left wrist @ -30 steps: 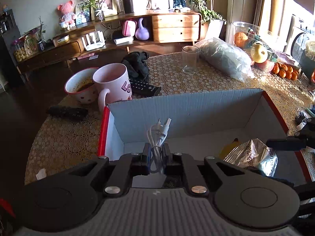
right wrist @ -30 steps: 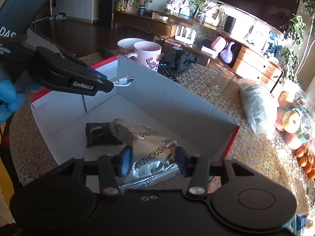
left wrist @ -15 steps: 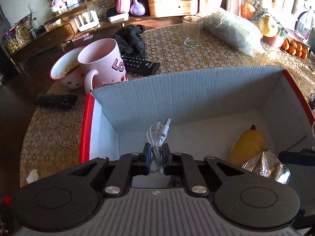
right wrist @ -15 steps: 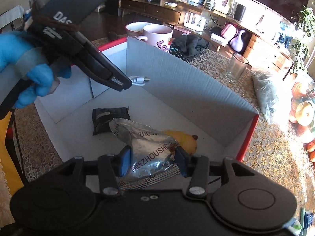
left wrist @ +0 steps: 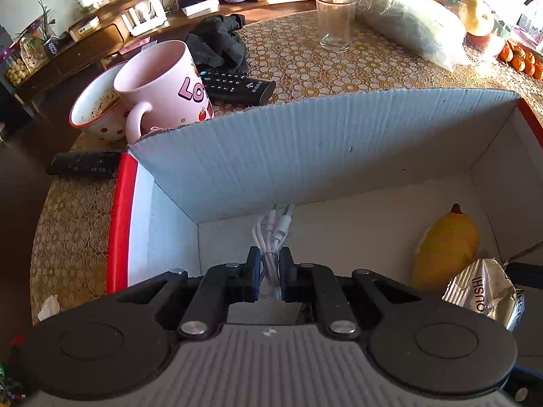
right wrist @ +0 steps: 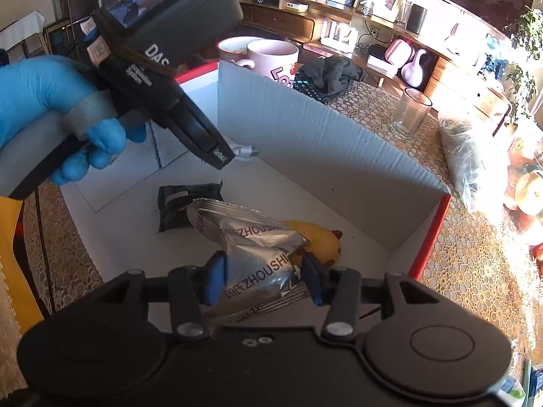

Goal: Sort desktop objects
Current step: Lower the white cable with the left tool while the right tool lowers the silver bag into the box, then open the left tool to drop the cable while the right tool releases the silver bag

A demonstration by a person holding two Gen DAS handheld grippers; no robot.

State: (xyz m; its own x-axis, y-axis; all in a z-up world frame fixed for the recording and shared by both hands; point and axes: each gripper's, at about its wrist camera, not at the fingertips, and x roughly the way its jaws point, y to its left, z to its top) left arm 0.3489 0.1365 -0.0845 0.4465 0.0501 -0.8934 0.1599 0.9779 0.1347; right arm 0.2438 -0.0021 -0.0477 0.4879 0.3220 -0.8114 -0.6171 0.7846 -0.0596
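Note:
My left gripper (left wrist: 269, 273) is shut on a coiled white cable (left wrist: 273, 229) and holds it inside the white cardboard box (left wrist: 322, 156), near its far left corner. It also shows in the right wrist view (right wrist: 220, 157), with the cable's plug (right wrist: 246, 151) sticking out. My right gripper (right wrist: 263, 279) is shut on a silver snack bag (right wrist: 251, 247) low in the box. A yellow toy (right wrist: 320, 240) and a black packet (right wrist: 181, 207) lie on the box floor. The bag (left wrist: 482, 291) and toy (left wrist: 444, 247) also show in the left wrist view.
Behind the box stand a pink mug (left wrist: 166, 91), a red-rimmed bowl (left wrist: 93, 112), a black remote (left wrist: 239, 86), a dark cloth (left wrist: 217, 44), a glass (left wrist: 334, 22) and a plastic bag (left wrist: 414, 25). Another remote (left wrist: 83, 166) lies left of the box. Fruit (left wrist: 519, 59) sits far right.
Both grippers have moved down into the box, the left with the cable, the right with the snack bag. The yellow toy has come into view.

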